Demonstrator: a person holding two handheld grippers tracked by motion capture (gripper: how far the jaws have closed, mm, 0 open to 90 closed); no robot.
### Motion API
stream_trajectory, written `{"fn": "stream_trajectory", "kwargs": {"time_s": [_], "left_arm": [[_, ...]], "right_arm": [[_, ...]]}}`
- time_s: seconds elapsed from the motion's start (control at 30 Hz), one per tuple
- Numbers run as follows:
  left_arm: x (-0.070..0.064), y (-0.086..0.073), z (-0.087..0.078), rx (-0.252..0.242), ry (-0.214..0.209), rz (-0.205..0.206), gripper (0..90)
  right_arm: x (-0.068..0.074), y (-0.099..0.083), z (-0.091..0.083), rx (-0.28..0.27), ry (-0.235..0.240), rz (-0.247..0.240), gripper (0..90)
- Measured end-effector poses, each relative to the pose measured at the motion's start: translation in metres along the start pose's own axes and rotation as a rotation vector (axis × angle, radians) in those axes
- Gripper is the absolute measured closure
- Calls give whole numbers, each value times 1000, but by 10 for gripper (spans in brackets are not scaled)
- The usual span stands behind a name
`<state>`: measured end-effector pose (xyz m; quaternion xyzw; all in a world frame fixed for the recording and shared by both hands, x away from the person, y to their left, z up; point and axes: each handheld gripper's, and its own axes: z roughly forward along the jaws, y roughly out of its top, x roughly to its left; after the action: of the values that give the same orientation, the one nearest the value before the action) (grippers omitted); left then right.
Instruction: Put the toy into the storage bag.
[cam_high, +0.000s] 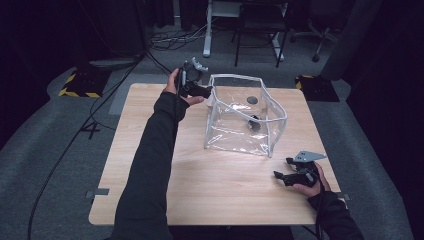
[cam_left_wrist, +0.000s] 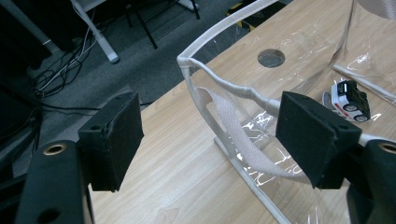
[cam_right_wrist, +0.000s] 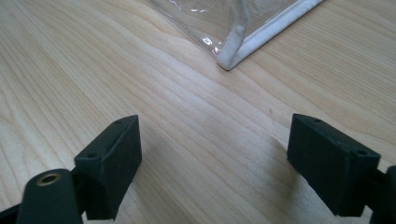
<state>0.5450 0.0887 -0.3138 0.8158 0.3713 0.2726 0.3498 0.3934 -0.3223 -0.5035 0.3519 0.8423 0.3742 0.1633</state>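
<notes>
A clear plastic bag (cam_high: 245, 117) with white trim stands open on a wooden table (cam_high: 150, 190), toward the far right of the top. Inside it, on the bag's floor, lies a small toy car (cam_left_wrist: 351, 100), white and black; in the high view it shows as a dark spot (cam_high: 255, 123) through the plastic. A round hole (cam_left_wrist: 271, 58) in the tabletop shows through the bag beyond the car.

The left gripper (cam_high: 196, 80) is held at the bag's far left corner, above the table's far edge. Its jaws stand wide apart and hold nothing. In the left gripper view the bag's white top rim (cam_left_wrist: 224, 86) runs from the corner toward the right pad (cam_left_wrist: 308, 135) and passes behind it; whether the pad touches the rim cannot be told. The left pad (cam_left_wrist: 112, 140) is well clear of the bag, over bare wood near the table's edge. A white strap (cam_left_wrist: 243, 140) hangs down inside the bag's near wall, between the two pads in that view. The car lies beyond the right pad, inside the bag, apart from both pads.

The right gripper (cam_high: 287, 170) rests low near the table's near right corner, in the right hand (cam_high: 312, 182). Its jaws are also wide open and empty. In the right gripper view the bag's bottom corner (cam_right_wrist: 229, 60) lies ahead of the pads (cam_right_wrist: 112, 163), apart from them, with bare wood between.
</notes>
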Motion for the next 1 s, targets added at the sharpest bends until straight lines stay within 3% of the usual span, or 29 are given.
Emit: {"fn": "stream_trajectory", "kwargs": {"time_s": [0.1,0.17,0.63,0.83,0.87,1.0], "left_arm": [[0,-2,1,5,6,5,220],[0,-6,1,42,9,18,215],[-2,-23,4,60,1,17,191],[-2,-31,2,86,-6,34,177],[-3,-33,1,83,13,43,175],[-5,-39,-1,90,14,57,172]], "right_arm": [[0,0,0,2,-1,-7,179],[-1,0,0,2,-1,-7,179],[-1,0,0,3,-1,-8,179],[-1,0,0,3,-1,-8,178],[-1,0,0,3,-2,-8,178],[-1,0,0,3,-1,-8,179]]}}
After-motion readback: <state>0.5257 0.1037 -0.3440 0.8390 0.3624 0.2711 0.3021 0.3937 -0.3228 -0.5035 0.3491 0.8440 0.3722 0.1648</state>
